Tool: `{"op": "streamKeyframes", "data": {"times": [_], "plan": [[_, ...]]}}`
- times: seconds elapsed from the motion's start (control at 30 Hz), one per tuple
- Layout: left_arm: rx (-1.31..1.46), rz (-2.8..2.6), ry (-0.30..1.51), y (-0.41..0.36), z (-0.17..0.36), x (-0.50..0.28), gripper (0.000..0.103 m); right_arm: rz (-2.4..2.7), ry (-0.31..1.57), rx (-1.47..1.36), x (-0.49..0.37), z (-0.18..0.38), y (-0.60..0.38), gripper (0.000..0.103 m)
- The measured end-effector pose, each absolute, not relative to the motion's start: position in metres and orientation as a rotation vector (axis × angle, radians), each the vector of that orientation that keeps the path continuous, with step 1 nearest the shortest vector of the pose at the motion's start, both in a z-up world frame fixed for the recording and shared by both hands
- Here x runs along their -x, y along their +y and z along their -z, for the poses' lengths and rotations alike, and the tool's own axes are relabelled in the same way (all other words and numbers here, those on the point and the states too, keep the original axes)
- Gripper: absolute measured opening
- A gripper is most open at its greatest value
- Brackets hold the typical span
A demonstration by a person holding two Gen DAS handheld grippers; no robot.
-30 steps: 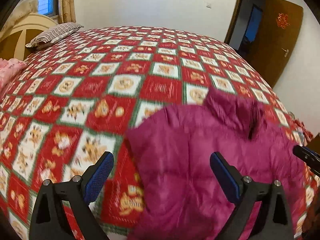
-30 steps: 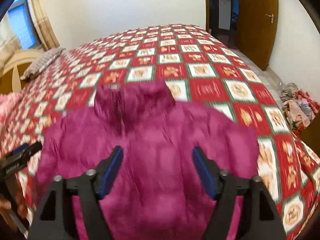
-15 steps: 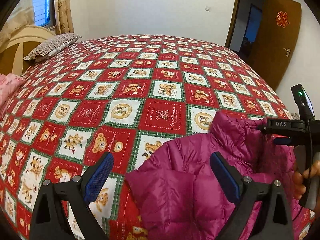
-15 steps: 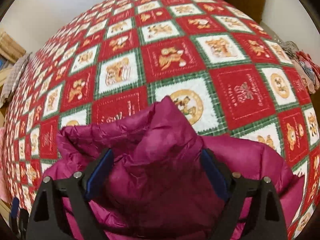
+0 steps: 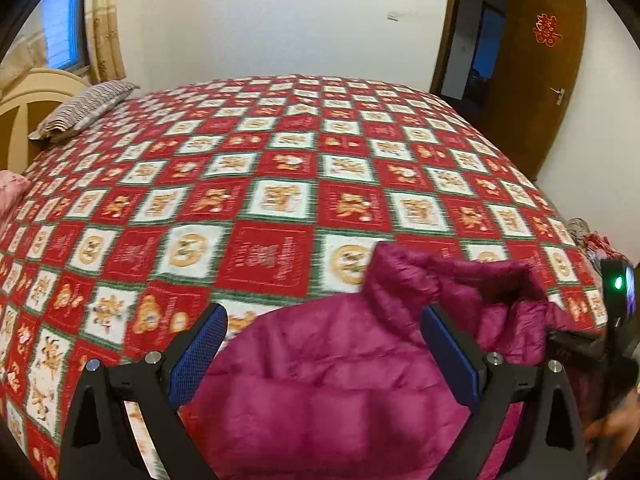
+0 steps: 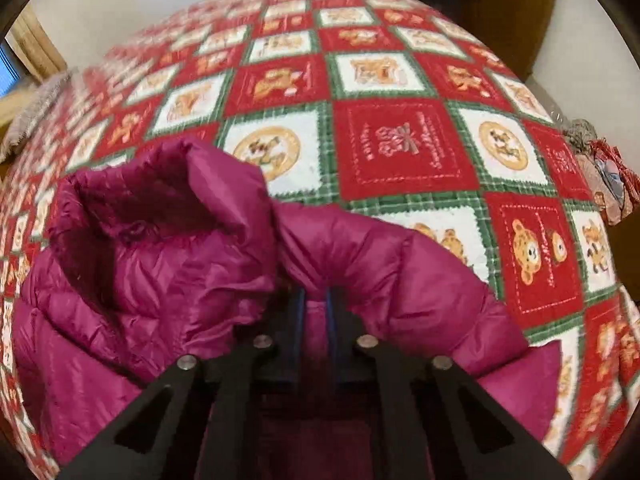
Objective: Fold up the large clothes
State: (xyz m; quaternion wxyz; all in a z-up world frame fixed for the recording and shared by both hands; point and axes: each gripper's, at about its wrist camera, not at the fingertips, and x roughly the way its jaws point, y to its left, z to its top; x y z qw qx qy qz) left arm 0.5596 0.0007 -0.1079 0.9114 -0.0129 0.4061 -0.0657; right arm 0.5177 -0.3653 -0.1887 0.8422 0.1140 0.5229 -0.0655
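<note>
On the bed (image 5: 280, 184), near edge: inventory of items, largest first.

Bed: covered by a quilt (image 6: 404, 144) of red and white squares with bear motifs and green plaid borders; it fills most of both views.

Puffer jacket (image 5: 340, 380), magenta, quilted: lies on the quilt at the near edge of the bed, its stand-up collar (image 6: 168, 192) raised and open toward the far side. In the left wrist view its body lies between and below the two blue pads, and the collar rises just beyond the right-hand pad.

Door (image 5: 536, 80), brown wood, standing open at the far right, with a red emblem on it.

Pillow (image 5: 84, 108), striped, at the head of the bed beside the cream headboard (image 5: 28, 96).

Heap of cloth (image 6: 600, 168) off the right side of the bed.

Left tongs (image 5: 324, 356): spread wide, released, pads apart above the jacket and gripping nothing.

Right tongs (image 6: 314, 320): clenched on a fold of the jacket just below the collar, fabric bunched around and over the pad tips; pads nearly together with a strip of magenta between them.
</note>
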Motion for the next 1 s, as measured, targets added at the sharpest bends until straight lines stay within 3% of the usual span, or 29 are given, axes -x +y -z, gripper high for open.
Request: {"op": "streamKeyframes", "data": {"times": [0.23,0.43,0.47,0.5,0.57,0.67,0.73,0.8,0.9,0.97,1.0], "plan": [[-0.052,0.174,0.836,-0.067,0.1,-0.582,0.097,0.147,0.937,-0.173,-0.5,0.193,-0.352,0.01],[-0.202,0.044,0.948,-0.119,0.145,-0.605,0.097,0.122,0.885,-0.227,-0.497,0.195,-0.359,0.01],[-0.211,0.026,0.944,-0.118,0.15,-0.604,0.082,0.118,0.881,-0.233,-0.497,0.196,-0.359,0.01],[-0.214,0.019,0.941,-0.114,0.155,-0.601,0.048,0.114,0.879,-0.238,-0.496,0.196,-0.36,0.01],[-0.18,0.033,0.973,-0.098,0.164,-0.598,0.01,0.105,0.874,-0.255,-0.494,0.196,-0.362,0.01],[-0.074,0.02,0.917,-0.06,0.161,-0.577,0.01,0.087,0.861,-0.292,-0.492,0.197,-0.366,0.011],[-0.033,-0.006,0.904,-0.042,0.163,-0.561,0.0,0.077,0.852,-0.317,-0.49,0.197,-0.369,0.011],[0.024,-0.036,0.917,-0.025,0.17,-0.55,0.0,0.067,0.839,-0.359,-0.486,0.194,-0.374,0.014],[0.098,-0.052,0.946,-0.009,0.189,-0.543,0.0,0.073,0.767,-0.428,-0.471,0.178,-0.382,0.034],[0.129,-0.04,0.957,-0.004,0.198,-0.543,0.0,0.084,0.685,-0.437,-0.457,0.157,-0.384,0.056],[0.146,-0.031,0.95,-0.002,0.199,-0.541,0.0,0.08,0.658,-0.429,-0.454,0.146,-0.383,0.062]]}}
